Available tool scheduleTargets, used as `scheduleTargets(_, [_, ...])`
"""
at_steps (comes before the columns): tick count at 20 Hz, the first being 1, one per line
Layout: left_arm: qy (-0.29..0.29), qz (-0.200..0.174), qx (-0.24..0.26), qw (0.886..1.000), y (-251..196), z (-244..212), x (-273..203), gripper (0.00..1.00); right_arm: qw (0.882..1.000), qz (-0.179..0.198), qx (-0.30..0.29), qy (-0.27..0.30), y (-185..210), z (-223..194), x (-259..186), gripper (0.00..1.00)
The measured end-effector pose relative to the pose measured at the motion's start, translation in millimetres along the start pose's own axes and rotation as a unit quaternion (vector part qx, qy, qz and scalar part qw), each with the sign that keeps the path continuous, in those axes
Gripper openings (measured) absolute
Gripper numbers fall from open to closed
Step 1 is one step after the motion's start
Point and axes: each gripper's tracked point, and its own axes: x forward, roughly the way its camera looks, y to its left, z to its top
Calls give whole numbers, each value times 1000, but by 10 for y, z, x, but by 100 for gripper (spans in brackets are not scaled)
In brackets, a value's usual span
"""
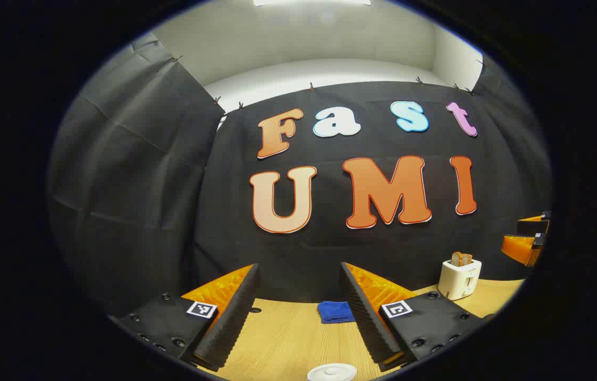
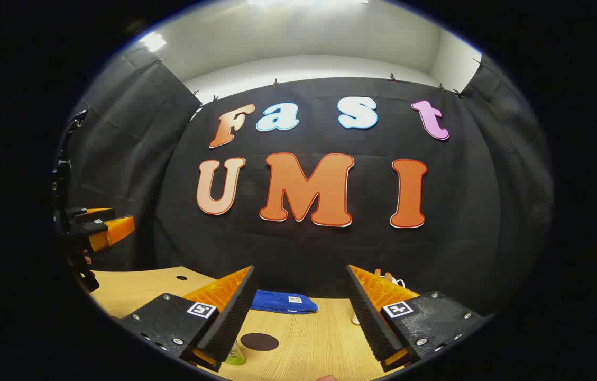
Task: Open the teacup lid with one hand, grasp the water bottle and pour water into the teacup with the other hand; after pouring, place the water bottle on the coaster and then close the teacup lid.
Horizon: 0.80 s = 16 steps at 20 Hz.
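Note:
At the bottom edge of the left gripper view shows the white round teacup lid (image 1: 332, 372) with its knob, just below and between the fingers of my left gripper (image 1: 298, 267), which is open and empty above the table. My right gripper (image 2: 300, 270) is open and empty too. A dark round coaster (image 2: 259, 341) lies on the wooden table between its fingers, nearer the left one. A pale green see-through object (image 2: 235, 354) peeks out beside that finger; I cannot tell what it is. Each view catches the other gripper at its side edge, held in the air.
A folded blue cloth (image 1: 336, 311) (image 2: 282, 301) lies at the back of the wooden table (image 1: 287, 338) by the black wall. A white toaster (image 1: 459, 278) with bread in it stands at the back right, partly hidden behind my right gripper's finger in its own view.

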Motion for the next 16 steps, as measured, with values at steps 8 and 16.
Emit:
scheduleTargets(8, [3, 5, 2, 1000, 68, -22, -1, 97, 1000, 8, -4, 0, 70, -1, 4, 99])
scheduleTargets(16, [1, 5, 2, 1000, 87, 24, -48, 97, 1000, 14, -1, -2, 114, 11, -24, 100])
